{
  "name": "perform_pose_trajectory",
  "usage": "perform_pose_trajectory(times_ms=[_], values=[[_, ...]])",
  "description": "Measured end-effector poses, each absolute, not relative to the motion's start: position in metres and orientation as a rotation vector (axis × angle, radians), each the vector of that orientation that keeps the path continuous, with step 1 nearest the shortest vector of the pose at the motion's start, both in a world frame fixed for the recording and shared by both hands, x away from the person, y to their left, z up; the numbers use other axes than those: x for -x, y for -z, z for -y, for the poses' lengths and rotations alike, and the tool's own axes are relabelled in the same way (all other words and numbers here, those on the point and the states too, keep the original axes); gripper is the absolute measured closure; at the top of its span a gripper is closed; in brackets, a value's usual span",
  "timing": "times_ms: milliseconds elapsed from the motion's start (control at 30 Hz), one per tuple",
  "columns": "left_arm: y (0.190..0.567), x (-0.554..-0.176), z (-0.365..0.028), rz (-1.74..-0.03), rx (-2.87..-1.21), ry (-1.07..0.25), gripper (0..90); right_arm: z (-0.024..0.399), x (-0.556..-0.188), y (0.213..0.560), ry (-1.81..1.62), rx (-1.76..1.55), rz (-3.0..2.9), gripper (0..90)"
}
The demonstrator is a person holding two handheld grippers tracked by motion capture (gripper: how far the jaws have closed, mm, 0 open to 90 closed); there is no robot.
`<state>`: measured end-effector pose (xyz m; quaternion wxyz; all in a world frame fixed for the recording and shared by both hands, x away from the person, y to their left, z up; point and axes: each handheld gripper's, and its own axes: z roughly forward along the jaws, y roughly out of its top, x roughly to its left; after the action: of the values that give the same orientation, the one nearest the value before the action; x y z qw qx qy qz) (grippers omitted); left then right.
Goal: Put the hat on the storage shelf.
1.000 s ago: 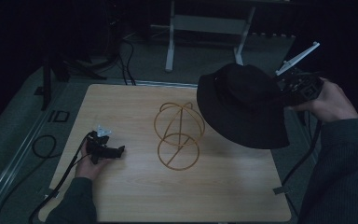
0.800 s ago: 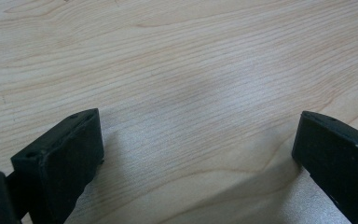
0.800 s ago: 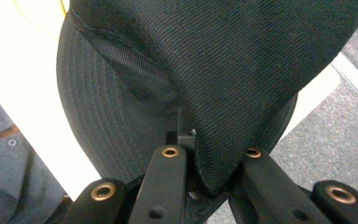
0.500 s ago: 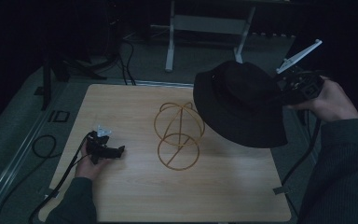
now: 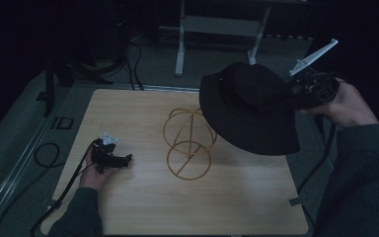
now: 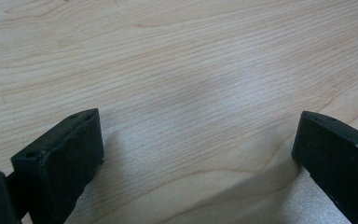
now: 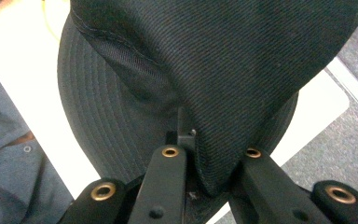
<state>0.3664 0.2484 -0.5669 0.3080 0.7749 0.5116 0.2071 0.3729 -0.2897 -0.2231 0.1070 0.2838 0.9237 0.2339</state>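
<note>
A black brimmed hat hangs in the air over the table's right side, held up by my right gripper. In the right gripper view the jaws are shut on a fold of the hat's crown, with the brim below. A wire stand of golden hoops sits on the wooden table near its middle, just left of the hat. My left gripper rests low at the table's left. In the left gripper view its two black fingers stand wide open over bare wood.
Cables trail off the table's left edge onto the grey floor. A metal stand base is on the floor beyond the table's far edge. The person's sleeves come in at the bottom left and right.
The hat in my right gripper has shifted a little to the left, closer to the wire stand. The left hand has stayed put.
</note>
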Motion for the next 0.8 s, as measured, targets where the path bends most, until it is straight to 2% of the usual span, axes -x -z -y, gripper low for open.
perform_pose_trajectory(times_ms=[800], values=[[0.567,-0.367,-0.248,-1.351,-2.05,-0.547,2.2,0.258,-0.374,0.216,-0.704,-0.728,-2.756,86.8]])
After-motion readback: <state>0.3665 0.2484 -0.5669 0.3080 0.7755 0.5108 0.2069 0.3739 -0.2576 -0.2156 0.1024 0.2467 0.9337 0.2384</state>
